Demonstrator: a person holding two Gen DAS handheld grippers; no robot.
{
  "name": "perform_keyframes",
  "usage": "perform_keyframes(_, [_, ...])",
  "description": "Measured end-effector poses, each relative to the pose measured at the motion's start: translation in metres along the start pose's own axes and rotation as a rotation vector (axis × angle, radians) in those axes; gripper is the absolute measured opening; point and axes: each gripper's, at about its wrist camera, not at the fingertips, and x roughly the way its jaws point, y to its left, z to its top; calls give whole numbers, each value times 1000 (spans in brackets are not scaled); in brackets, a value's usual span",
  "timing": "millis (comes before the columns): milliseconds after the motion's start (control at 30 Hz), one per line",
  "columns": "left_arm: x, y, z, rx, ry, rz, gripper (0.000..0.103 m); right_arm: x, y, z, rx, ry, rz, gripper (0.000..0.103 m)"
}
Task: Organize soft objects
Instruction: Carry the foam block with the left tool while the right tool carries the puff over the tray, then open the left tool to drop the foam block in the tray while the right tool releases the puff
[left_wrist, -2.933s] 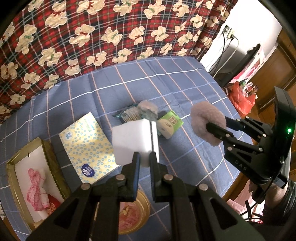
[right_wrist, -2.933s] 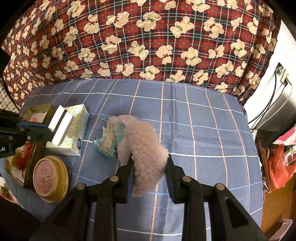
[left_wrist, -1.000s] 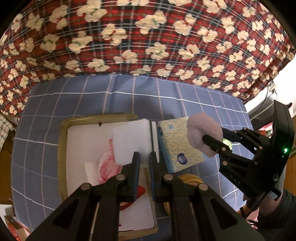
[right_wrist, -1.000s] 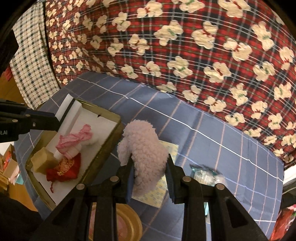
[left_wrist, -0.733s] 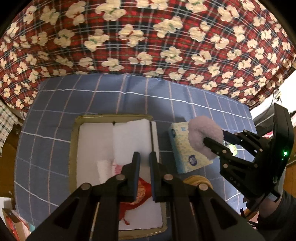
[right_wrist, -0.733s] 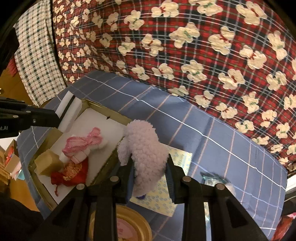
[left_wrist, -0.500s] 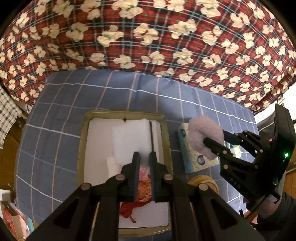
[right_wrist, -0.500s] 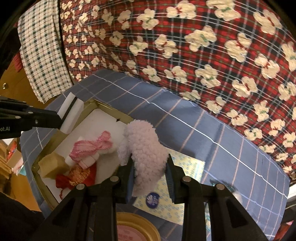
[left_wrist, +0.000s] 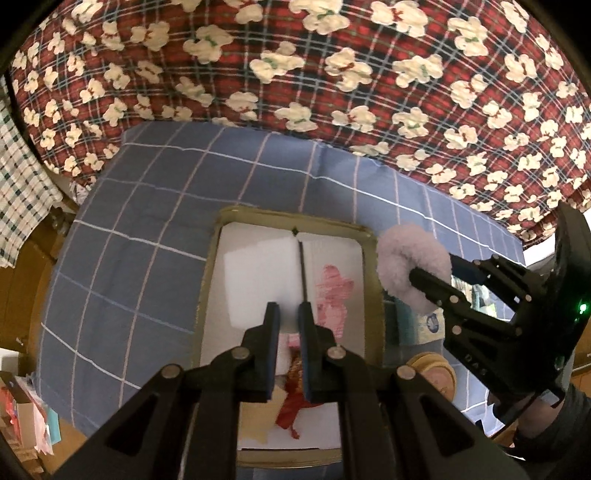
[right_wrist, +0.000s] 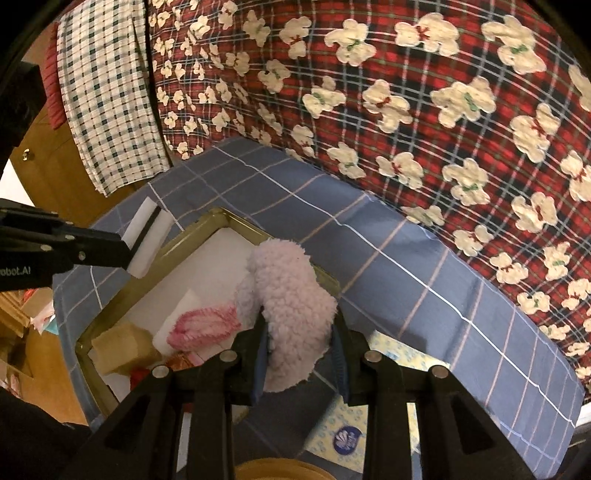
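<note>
Blue checked cloth (left_wrist: 155, 236) is covering the table under us, and closest to our hands we are clamping two things above it. Our left gripper (left_wrist: 289, 317) is pinching a white foam sponge block with a dark stripe (left_wrist: 258, 273) tight between its jaws, holding it over the gold-rimmed rectangular tin tray (left_wrist: 207, 280). Our right gripper (right_wrist: 299, 332) is squeezing a fluffy pale pink fleece puff (right_wrist: 291, 314) between its partly closed jaws, just over the tray's right edge. Inside the tray, on its white lining, a pink knitted bow (right_wrist: 207, 325), a tan block (right_wrist: 122, 345) and a red fabric piece (left_wrist: 295, 410) are lying. Just beside the tray we are seeing a yellow-dotted tissue pack (right_wrist: 347, 435) and a round gold tin lid (left_wrist: 436, 373). Further back, a red plaid fabric printed with cream bears (left_wrist: 295, 66) is hanging behind the table, with a green-and-white checked cloth (right_wrist: 107, 92) at its left.
</note>
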Motion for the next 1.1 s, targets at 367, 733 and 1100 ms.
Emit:
perform_keyframes(367, [9,15,3,-25,19,10,7,17,18,18,-48,4,27,32])
perform_keyframes(733, [26,20,5,-28,50,21,7,40,25,25,-77,41,44,32])
perform_keyframes(1100, [46,20,2,-26,98,31,7,56,28,21,-76,84,68,32])
